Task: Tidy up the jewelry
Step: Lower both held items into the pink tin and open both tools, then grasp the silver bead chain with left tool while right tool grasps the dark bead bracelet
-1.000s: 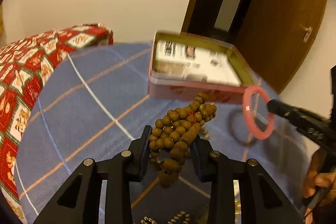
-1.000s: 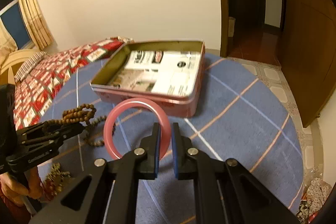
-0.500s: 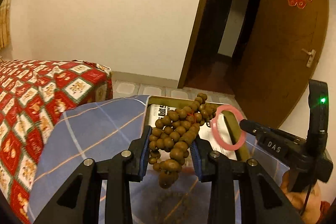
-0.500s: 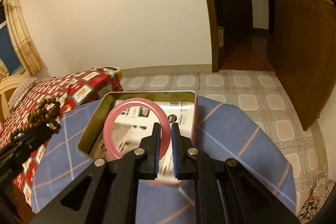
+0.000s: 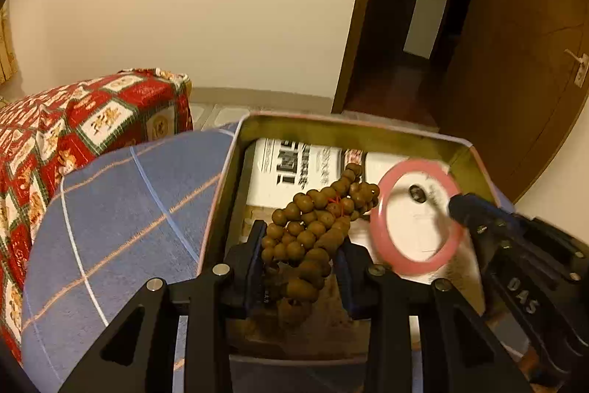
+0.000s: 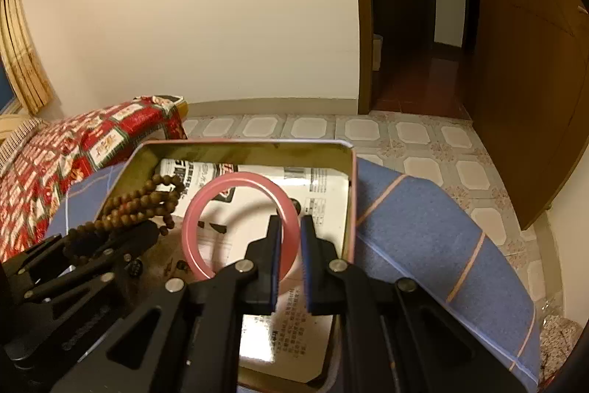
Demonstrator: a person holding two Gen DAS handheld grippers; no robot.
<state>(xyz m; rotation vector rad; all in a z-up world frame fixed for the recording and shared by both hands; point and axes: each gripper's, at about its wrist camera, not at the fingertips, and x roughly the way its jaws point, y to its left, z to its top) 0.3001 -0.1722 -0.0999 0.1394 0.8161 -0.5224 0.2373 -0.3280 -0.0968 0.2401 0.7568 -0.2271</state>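
My left gripper (image 5: 299,255) is shut on a bunch of brown wooden bead strands (image 5: 320,220) and holds it over the open pink tin box (image 5: 235,168). My right gripper (image 6: 289,238) is shut on the rim of a pink bangle (image 6: 206,205) and holds it over the same tin (image 6: 353,194). The bangle (image 5: 383,234) and the right gripper also show at the right of the left wrist view. The beads (image 6: 143,205) and the left gripper show at the left of the right wrist view. Printed paper (image 6: 257,231) lines the tin's bottom.
The tin stands on a round table with a blue checked cloth (image 5: 121,216). A bed with a red patterned cover (image 5: 73,127) lies to the left. A tiled floor (image 6: 405,135) and a dark doorway (image 6: 412,24) lie beyond the table.
Both grippers have come down and forward from above the table to right over the inside of the tin, each still holding its piece. The tin now fills the lower part of both views.
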